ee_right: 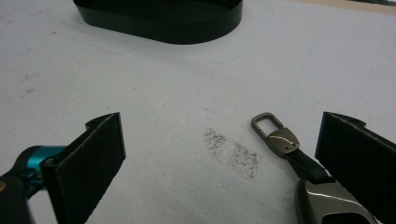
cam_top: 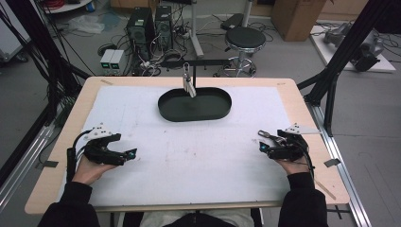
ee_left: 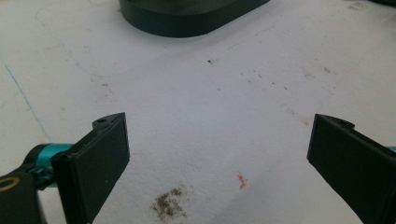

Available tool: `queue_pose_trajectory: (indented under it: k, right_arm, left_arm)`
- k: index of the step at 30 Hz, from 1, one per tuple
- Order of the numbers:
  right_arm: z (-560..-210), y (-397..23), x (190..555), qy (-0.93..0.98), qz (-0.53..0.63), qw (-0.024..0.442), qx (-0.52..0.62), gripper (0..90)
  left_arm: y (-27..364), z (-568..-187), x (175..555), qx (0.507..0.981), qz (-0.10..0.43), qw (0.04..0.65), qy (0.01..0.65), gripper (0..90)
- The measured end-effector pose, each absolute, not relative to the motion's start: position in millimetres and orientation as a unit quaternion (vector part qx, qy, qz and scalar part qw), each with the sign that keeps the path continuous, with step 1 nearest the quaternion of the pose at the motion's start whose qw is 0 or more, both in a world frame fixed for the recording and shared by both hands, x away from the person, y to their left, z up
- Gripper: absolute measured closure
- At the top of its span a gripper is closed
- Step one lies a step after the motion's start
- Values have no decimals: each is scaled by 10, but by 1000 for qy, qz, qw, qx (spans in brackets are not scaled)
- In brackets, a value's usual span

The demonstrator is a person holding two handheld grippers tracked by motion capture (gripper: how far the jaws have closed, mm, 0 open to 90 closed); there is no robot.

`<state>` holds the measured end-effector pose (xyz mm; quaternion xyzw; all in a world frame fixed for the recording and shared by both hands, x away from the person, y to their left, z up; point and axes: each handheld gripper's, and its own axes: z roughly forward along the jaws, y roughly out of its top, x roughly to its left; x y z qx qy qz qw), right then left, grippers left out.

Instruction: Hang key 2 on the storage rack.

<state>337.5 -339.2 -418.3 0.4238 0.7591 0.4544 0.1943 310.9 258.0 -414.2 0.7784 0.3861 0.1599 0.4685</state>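
On the white mat [cam_top: 198, 156] lies a keychain [cam_top: 265, 135], a grey metal clasp on a dark strap with a larger metal piece behind it. My right gripper [cam_top: 262, 146] rests open at the table's right side, held by a hand. In the right gripper view the keychain [ee_right: 285, 142] lies flat between the jaws, close to the right one, and the gripper [ee_right: 222, 121] does not hold it. At the left side, my left gripper [cam_top: 132, 152] also rests on the mat, open [ee_left: 219, 123] over bare mat.
A black oval tray [cam_top: 163, 106] sits at the far centre of the mat, also in the gripper views [ee_left: 187, 23] [ee_right: 163, 25]. A small metal fixture [cam_top: 188, 80] hangs over its far rim. Dark smudges [ee_right: 233, 151] mark the mat. A stool and computers stand beyond the table.
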Motion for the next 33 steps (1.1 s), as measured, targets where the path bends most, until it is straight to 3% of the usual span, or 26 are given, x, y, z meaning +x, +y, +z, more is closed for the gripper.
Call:
queue_pose_trajectory:
  k: [9,33]
  right_arm:
    - [-4107,-3455,3487,775,431,200,416,8]
    - [-4184,-3649,4069,857,288,147,401,38]
  left_arm:
    - [2697,-4251,3007,766,159,477,401,62]
    - [2718,-4285,2985,764,160,480,400,62]
